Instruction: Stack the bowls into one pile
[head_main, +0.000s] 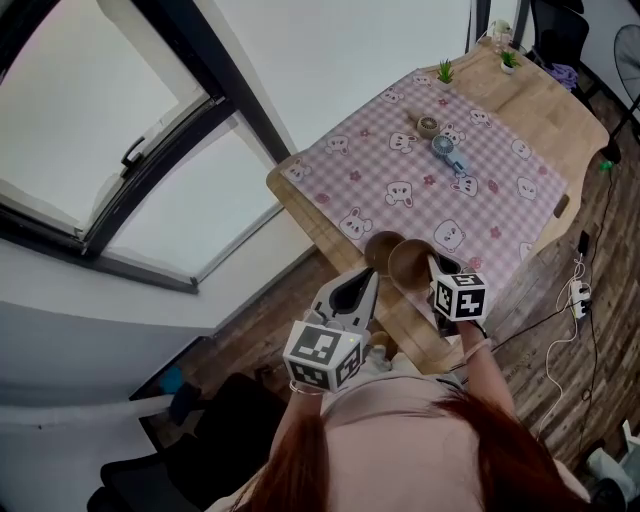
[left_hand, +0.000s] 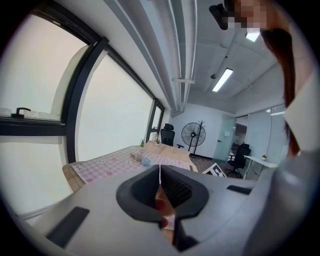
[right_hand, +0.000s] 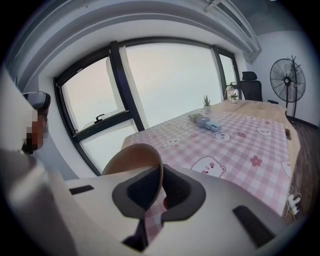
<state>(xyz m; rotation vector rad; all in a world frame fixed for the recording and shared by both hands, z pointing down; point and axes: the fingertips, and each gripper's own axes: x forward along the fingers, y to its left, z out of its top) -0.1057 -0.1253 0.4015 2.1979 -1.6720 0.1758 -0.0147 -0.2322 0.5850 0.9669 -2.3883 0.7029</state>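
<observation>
The tan bowl (head_main: 410, 264) is tilted up at the near edge of the tabletop (head_main: 412, 332), its rim clamped in the fingers of the right gripper (head_main: 434, 268). It sits just beside a darker bowl (head_main: 380, 248). They look not yet nested, so stacking remains. The left gripper (head_main: 368, 282) has its fingers together, apparently empty.

Head view steeply down, gripper views low along their jaws, all sharing tablecloth (head_main: 400, 165)
</observation>
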